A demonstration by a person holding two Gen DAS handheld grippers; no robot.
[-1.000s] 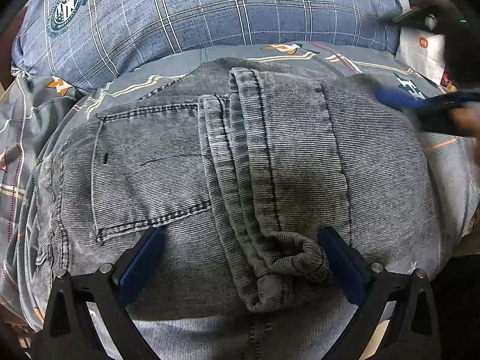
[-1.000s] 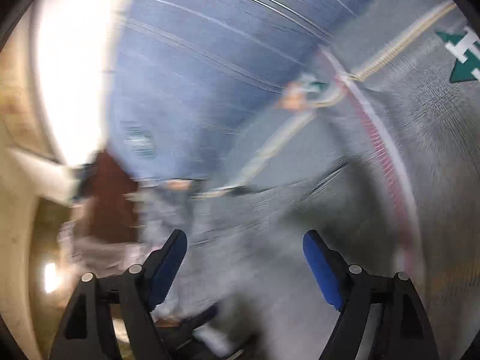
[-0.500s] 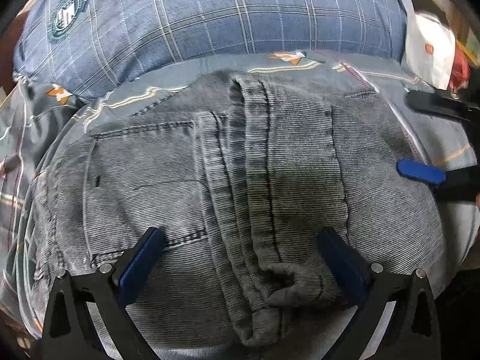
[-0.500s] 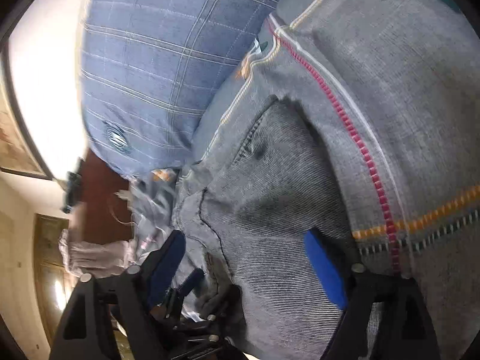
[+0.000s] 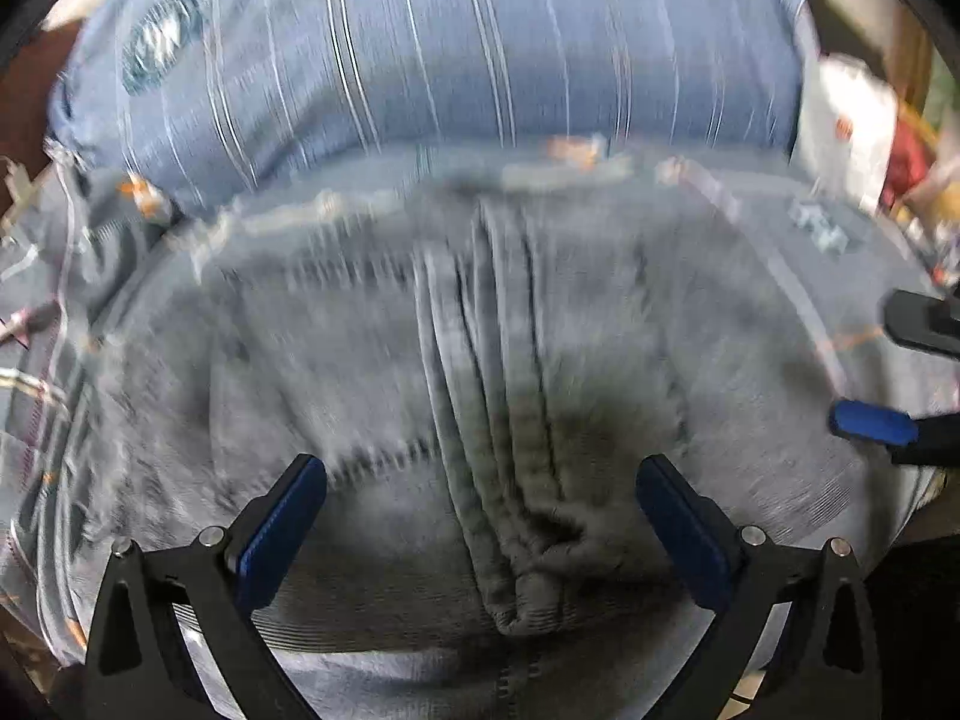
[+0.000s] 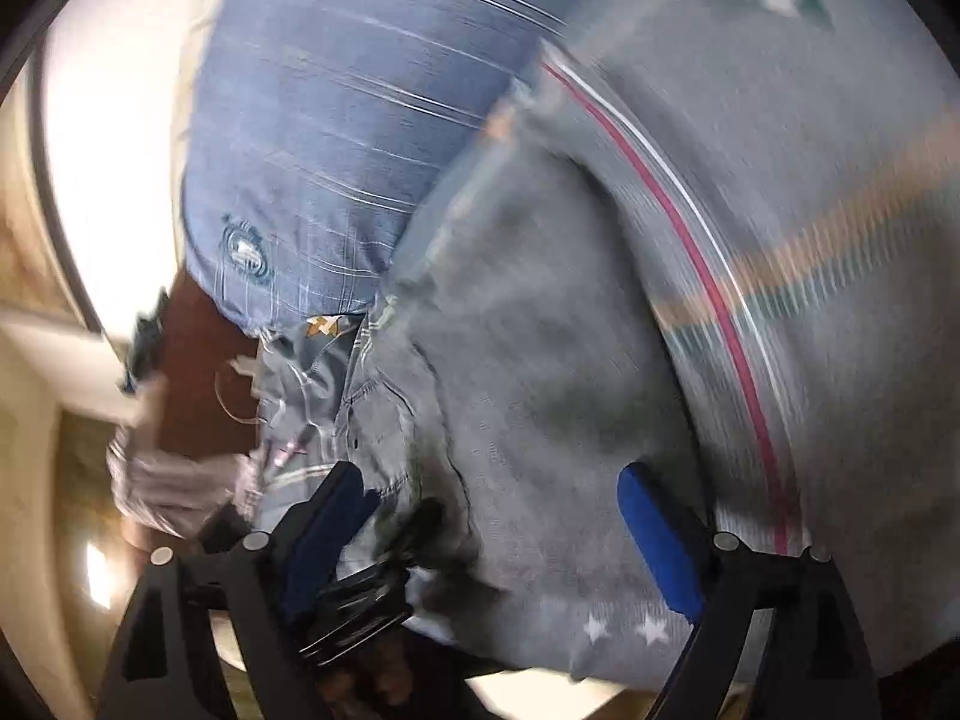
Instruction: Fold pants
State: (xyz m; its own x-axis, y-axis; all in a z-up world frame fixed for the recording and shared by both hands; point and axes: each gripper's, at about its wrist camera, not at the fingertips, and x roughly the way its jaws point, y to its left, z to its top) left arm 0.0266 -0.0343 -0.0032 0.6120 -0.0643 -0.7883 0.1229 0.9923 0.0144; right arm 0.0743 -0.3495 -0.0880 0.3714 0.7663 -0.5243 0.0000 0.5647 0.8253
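Looking at grey pants (image 5: 480, 396) folded into a compact bundle on the bed (image 6: 840, 360), just below the blue plaid pillow (image 5: 456, 60) at the head edge; folding looks mostly done, maybe a final tidy or nothing left. Left gripper (image 5: 480, 516) hovers released over the near edge of the bundle, right gripper (image 6: 480, 528) released too at the bundle's right edge, nothing pinched in either. Versus a second ago: bundle hasn't changed shape, right jaws have just been opening wider with no cloth between the pads, left view now motion-blurred and slightly pulled back
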